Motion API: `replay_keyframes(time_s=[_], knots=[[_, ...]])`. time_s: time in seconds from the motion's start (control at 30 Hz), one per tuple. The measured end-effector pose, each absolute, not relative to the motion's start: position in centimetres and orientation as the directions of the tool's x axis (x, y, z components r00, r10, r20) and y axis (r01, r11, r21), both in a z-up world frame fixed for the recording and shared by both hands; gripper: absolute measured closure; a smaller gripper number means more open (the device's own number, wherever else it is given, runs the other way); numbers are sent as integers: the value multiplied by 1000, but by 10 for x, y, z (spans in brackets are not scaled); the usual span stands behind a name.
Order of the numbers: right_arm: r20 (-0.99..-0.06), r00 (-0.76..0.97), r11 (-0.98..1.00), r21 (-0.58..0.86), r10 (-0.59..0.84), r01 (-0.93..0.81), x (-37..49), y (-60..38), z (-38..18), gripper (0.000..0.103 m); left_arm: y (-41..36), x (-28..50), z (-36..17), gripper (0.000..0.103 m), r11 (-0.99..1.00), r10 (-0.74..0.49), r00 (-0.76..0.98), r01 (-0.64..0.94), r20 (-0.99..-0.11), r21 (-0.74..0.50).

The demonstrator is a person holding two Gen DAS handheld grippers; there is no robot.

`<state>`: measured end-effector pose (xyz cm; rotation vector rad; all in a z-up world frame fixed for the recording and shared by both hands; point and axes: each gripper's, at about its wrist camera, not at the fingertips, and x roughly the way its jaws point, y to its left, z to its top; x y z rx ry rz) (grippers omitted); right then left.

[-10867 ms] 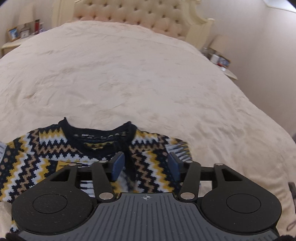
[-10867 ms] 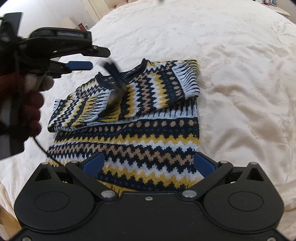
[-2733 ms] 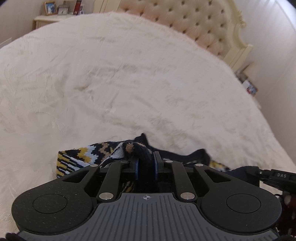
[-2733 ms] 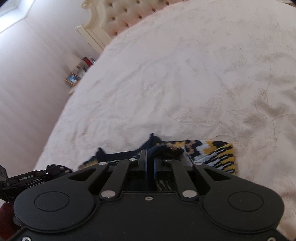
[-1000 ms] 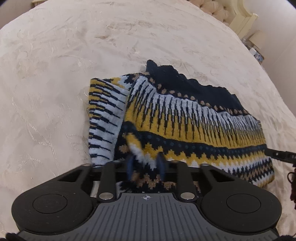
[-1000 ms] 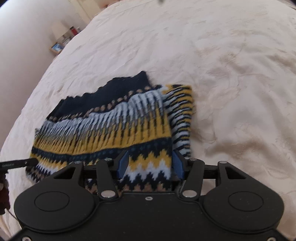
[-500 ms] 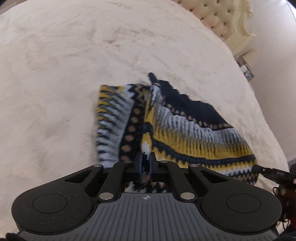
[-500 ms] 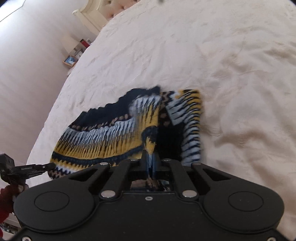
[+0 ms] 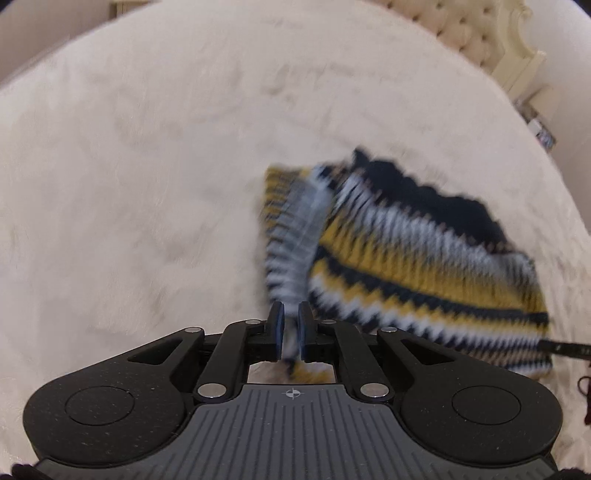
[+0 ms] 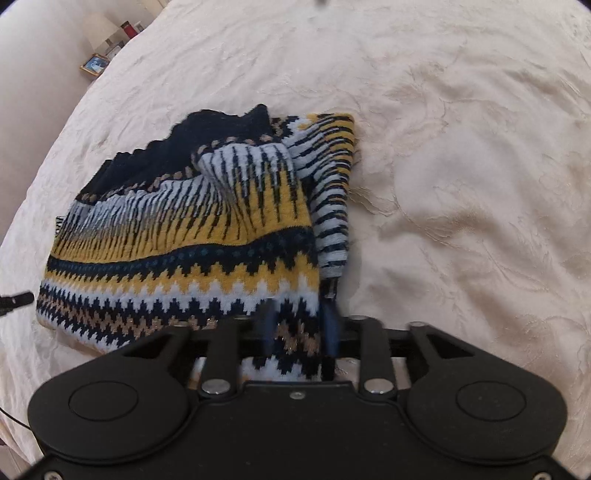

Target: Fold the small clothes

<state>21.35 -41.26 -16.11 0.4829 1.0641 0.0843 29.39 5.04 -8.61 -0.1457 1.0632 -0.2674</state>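
A small knitted sweater (image 10: 192,236) in navy, yellow and white zigzags lies folded on the cream bedspread (image 10: 461,184). In the left wrist view the sweater (image 9: 406,251) is blurred and lies to the right ahead. My left gripper (image 9: 290,332) has its jaws nearly together, with a thin bit of the sweater's near left corner between them. My right gripper (image 10: 301,328) has its jaws partly apart over the sweater's near right corner, and the fabric lies loosely between them. The tip of the other gripper shows at the frame edge in each view.
The cream bedspread (image 9: 147,184) spreads wide on all sides. A tufted headboard (image 9: 461,26) stands at the far right in the left wrist view. A bedside table with a photo frame (image 10: 94,63) stands at the far left of the right wrist view.
My right gripper has opened and let go of the sweater's corner, which has dropped onto the bed. My left gripper has swung left and back, and its view is blurred.
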Motion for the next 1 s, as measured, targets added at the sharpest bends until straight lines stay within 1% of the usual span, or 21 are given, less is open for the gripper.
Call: replay_keyframes(time_s=[0.03,0.07,0.13,0.23,0.37,0.43,0.5,0.6,0.73,0.83,1.0], knots=[[-817,496,896,417,295,154,211,-412,-161,53,46,294,-83,69,955,-296,469,161,-832,-249],[-815,499,897,415,294,150,211,-412,-161,53,40,296,-80,53,950,-312,475,181,-823,-256],[-811,505,896,418,295,149,212,-412,-159,49,22,301,-78,51,938,-341,477,226,-810,-262],[-800,522,893,425,294,148,215,-413,-156,49,-6,309,-80,51,933,-344,482,268,-806,-239],[-785,546,889,434,293,147,220,-415,-152,48,-35,319,-91,43,931,-345,473,284,-811,-231],[-780,552,885,441,296,149,224,-417,-151,44,-43,317,-98,41,934,-330,469,285,-819,-213],[-771,561,879,453,302,149,230,-420,-150,41,-46,317,-108,33,938,-316,451,280,-835,-204],[-760,574,871,467,307,153,239,-423,-150,40,-43,316,-123,25,945,-301,412,252,-860,-211],[-740,587,856,496,328,147,254,-427,-150,32,-44,311,-134,24,946,-273,410,278,-870,-166],[-732,587,846,513,346,141,268,-429,-153,31,-51,311,-142,19,938,-247,388,324,-888,-120],[-726,581,825,543,368,155,291,-429,-163,31,-57,317,-147,3,938,-245,365,325,-898,-123]])
